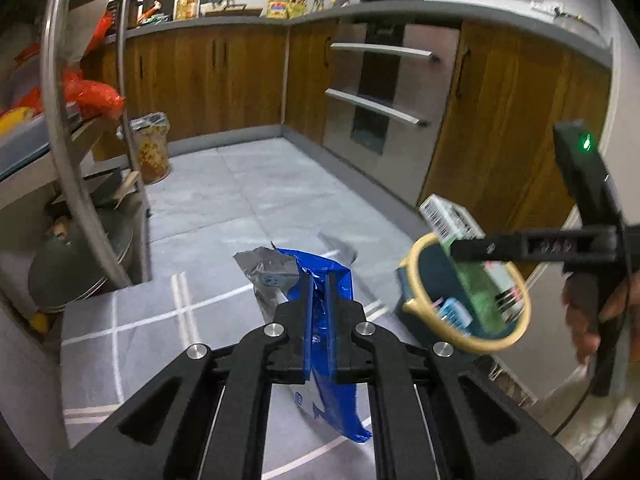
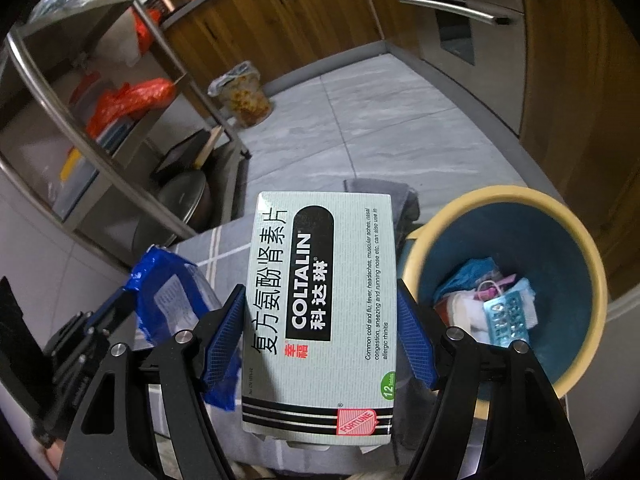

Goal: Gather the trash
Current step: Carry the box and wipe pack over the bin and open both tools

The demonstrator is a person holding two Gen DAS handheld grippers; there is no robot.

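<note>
My left gripper [image 1: 319,280] is shut on a crumpled blue and silver foil wrapper [image 1: 328,344], which hangs above a grey checked cloth [image 1: 132,320]. My right gripper [image 2: 320,300] is shut on a pale green medicine box [image 2: 320,320], its blue pads pressing both long sides. A blue bin with a yellow rim [image 2: 516,196] stands just right of the box, holding a blister pack and other scraps. In the left wrist view the same bin [image 1: 424,312] is at the right, with the right gripper [image 1: 472,248] and box [image 1: 444,216] over it. The wrapper [image 2: 160,284] also shows left of the box.
A metal shelf rack [image 1: 60,128] with red bags and pots stands at the left. Wooden cabinets [image 1: 224,80] and a steel oven front [image 1: 380,92] line the far side. A second bin with a patterned liner [image 1: 150,148] sits on the grey tiled floor.
</note>
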